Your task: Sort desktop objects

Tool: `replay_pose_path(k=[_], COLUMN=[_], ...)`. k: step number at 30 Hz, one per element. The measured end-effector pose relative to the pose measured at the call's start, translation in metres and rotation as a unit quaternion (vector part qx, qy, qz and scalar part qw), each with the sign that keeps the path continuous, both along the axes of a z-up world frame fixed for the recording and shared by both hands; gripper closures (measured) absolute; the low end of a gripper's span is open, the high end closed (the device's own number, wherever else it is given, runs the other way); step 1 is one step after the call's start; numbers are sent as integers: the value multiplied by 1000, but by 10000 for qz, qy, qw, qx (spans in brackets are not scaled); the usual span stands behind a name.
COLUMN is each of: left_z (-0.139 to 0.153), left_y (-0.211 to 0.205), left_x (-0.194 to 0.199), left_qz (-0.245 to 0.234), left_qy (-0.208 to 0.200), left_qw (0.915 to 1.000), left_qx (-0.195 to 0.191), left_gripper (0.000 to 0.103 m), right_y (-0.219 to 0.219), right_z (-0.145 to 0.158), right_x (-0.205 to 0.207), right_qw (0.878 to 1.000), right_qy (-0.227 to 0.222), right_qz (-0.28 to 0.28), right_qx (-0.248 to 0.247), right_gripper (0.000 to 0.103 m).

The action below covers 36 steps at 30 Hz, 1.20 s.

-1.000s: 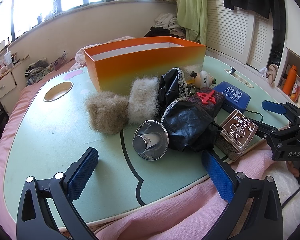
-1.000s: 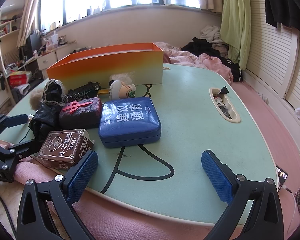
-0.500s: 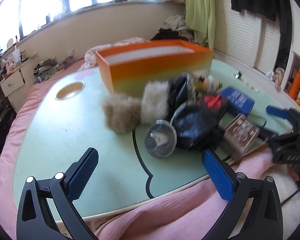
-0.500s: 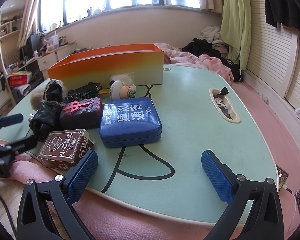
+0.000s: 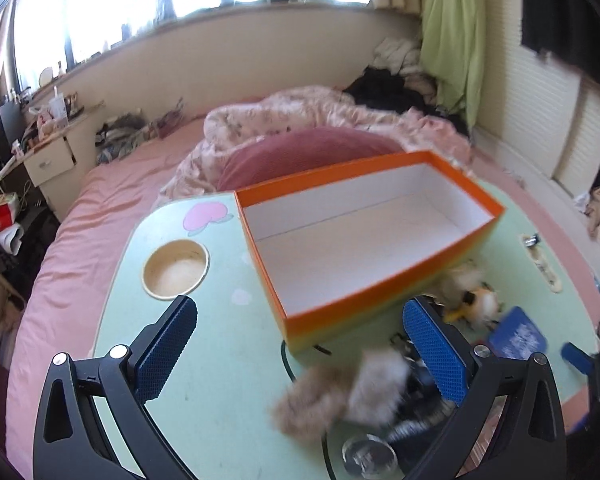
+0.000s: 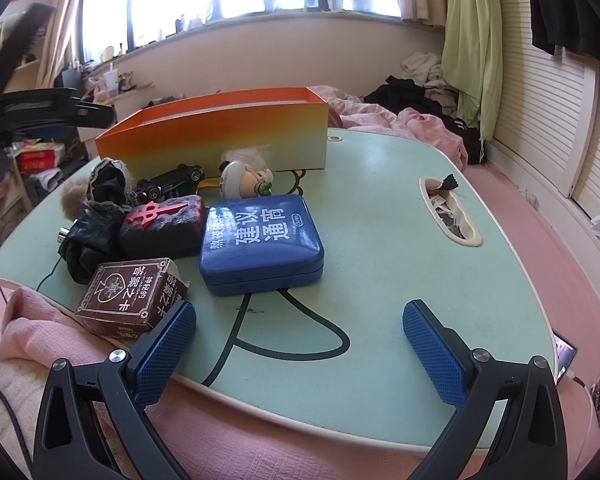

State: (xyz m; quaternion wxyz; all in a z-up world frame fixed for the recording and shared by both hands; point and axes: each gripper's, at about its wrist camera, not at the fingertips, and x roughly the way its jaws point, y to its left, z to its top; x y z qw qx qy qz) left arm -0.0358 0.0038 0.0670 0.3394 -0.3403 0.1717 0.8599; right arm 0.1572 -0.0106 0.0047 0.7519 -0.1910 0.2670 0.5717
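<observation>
Clutter sits at centre left of the right wrist view on the green counter (image 6: 380,208): a blue case (image 6: 262,242) with white Chinese characters, a brown box (image 6: 130,294) also lettered in Chinese, a dark block (image 6: 162,226) bearing a red cross. Behind them stands an empty orange box (image 5: 364,240). Both the left hand-held gripper (image 5: 304,354) and right hand-held gripper (image 6: 300,354) are spread wide, holding nothing.

We see a pale green table (image 6: 380,216) with a dark curved line drawn on it, resting on pink bedding (image 5: 112,200). On it stand an open orange box (image 5: 372,232) (white inside), a blue case (image 6: 260,240), a brown card box (image 6: 132,296) overhanging the near edge, a dark block (image 6: 164,224), a toy car (image 6: 168,182), a small figurine (image 6: 244,178) and fur pieces (image 5: 340,396).
</observation>
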Motion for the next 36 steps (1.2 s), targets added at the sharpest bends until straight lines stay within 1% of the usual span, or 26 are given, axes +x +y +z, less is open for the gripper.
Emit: replay_pose_path(k=[3,7,10,14,15,16,17,20,21,23,24,26,29,31,32,34,35,36], left_z=[-13,-22,-23,-20,-18,-17,-13,0,3,2,-2,-12,-33,-46,-53,-65,-68,-70], left_y=[10,19,24,26,25,24,20,-2,-13,-30,-39,-51,-65,-70,-70,-64,-59,-56], left_x=[-10,-18,-22,-20,-19,-17,-13,8,19,40,52,68,81,84,83,81,84,84], left_qz=[150,224,276,384,383,339,234,-138,-274,-467,-613,-760,-688,-591,-578,-470,-382,-347], left_qy=[-15,10,51,357,373,324,200,-176,-231,-240,-261,-358,-470,-524,-574,-596,-258,-152], left_qw=[9996,9990,9986,9972,9971,9977,9988,9997,9990,9979,9971,9959,9962,9963,9961,9968,9989,9993], left_qx=[-229,-383,-449,-527,-539,-499,-377,139,285,380,373,324,270,332,352,230,125,56], left_gripper=[0,0,0,0,0,0,0,0,0,0,0,0,0,0,0,0,0,0], right_y=[0,0,0,0,0,0,0,0,0,0,0,0,0,0,0,0,0,0], right_z=[0,0,0,0,0,0,0,0,0,0,0,0,0,0,0,0,1,1], right_x=[0,0,0,0,0,0,0,0,0,0,0,0,0,0,0,0,0,-1], right_qw=[10000,10000,10000,10000,10000,10000,10000,10000,10000,10000,10000,10000,9999,9999,9999,9999,9999,9999], right_qy=[-1,-1,-3,-18,-19,-18,-17,-20,-19,-19,-21,-21,-23,-23,-22,-24,-33,-32], right_qz=[6,12,17,79,81,81,82,86,88,90,92,92,98,100,102,104,110,117], right_qx=[1,0,-1,-6,-7,-6,-5,-6,-6,-5,-5,-6,-7,-7,-5,-8,-5,-7], right_gripper=[0,0,0,0,0,0,0,0,0,0,0,0,0,0,0,0,0,0])
